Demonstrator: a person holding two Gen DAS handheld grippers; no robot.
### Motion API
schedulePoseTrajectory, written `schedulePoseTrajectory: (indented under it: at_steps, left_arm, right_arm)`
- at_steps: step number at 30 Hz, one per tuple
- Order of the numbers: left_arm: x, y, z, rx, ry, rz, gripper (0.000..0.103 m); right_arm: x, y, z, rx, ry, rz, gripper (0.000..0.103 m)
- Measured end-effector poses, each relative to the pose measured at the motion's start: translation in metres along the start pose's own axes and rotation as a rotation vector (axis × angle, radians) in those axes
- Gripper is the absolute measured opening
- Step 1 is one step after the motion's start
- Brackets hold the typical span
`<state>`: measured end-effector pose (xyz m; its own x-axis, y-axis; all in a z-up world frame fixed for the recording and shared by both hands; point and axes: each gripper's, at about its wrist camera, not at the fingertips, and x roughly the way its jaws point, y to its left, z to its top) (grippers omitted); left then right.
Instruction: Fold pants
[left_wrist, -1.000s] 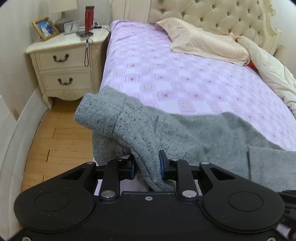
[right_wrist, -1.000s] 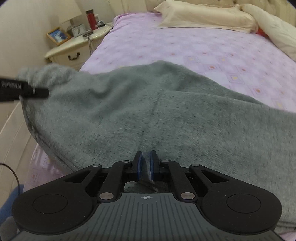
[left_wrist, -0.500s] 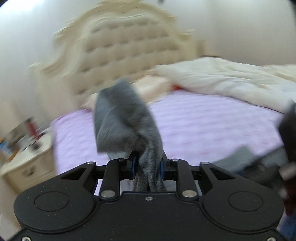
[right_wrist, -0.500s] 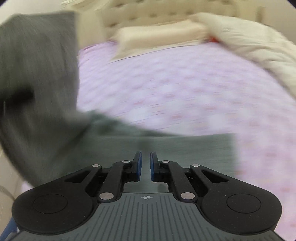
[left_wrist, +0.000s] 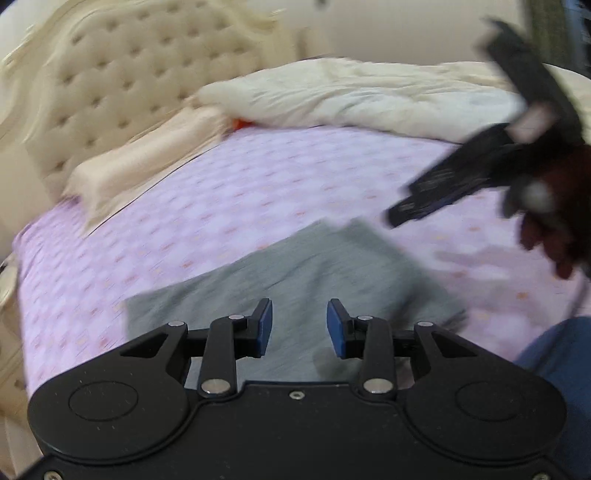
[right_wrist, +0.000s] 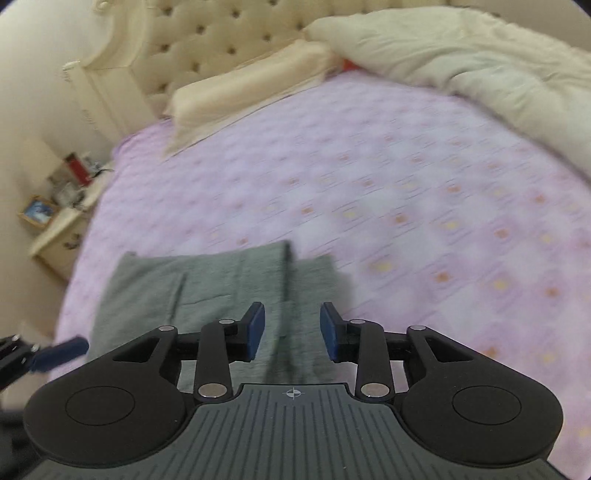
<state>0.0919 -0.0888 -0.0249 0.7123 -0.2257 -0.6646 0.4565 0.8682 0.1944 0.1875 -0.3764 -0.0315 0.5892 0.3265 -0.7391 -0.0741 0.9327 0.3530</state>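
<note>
Both the left gripper and the right gripper hang spread and empty over the grey pants, folded near the bed's near edge, pillow beyond.

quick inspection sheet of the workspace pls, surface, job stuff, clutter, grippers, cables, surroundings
surface: bed with a lilac patterned sheet, blurred by motion
job's things: grey pants lying folded on the sheet, in front of both grippers
clutter: cream pillow and cream duvet at the head end; a small red thing between them, too blurred to name
grippers: left gripper open, holding nothing; right gripper open, holding nothing
cables: nothing seen for certain
surroundings: tufted cream headboard; nightstand with a picture frame and small items
</note>
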Motion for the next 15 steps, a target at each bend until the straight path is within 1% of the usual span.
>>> schedulePoseTrajectory:
  at_steps: [2,4,6,8,9,10,13,15]
  left_arm:
    - [0.007,0.022,-0.009,-0.075,0.040,0.043,0.045]
    - [0.018,0.046,-0.020,-0.176,0.115,0.071,0.045]
    - [0.030,0.067,-0.035,-0.260,0.185,0.077,0.044]
    - [0.044,0.080,-0.053,-0.301,0.264,0.058,0.044]
    - [0.047,0.084,-0.061,-0.321,0.277,0.040,0.044]
    - [0.047,0.089,-0.064,-0.348,0.263,0.024,0.045]
    - [0.045,0.100,-0.063,-0.413,0.267,-0.022,0.045]
    - [0.040,0.104,-0.063,-0.435,0.253,-0.030,0.044]
  right_arm:
    - [0.007,-0.003,0.001,0.005,0.035,0.029,0.041]
    - [0.013,-0.002,-0.001,0.013,0.065,0.046,0.041]
    - [0.021,-0.002,-0.003,0.027,0.086,0.057,0.041]
    - [0.029,-0.003,-0.003,0.039,0.109,0.078,0.041]
    - [0.030,-0.001,-0.002,0.037,0.119,0.079,0.042]
    - [0.033,0.000,-0.002,0.035,0.128,0.077,0.043]
    - [0.036,0.001,-0.004,0.044,0.151,0.089,0.044]
    - [0.038,-0.003,-0.004,0.066,0.162,0.099,0.045]
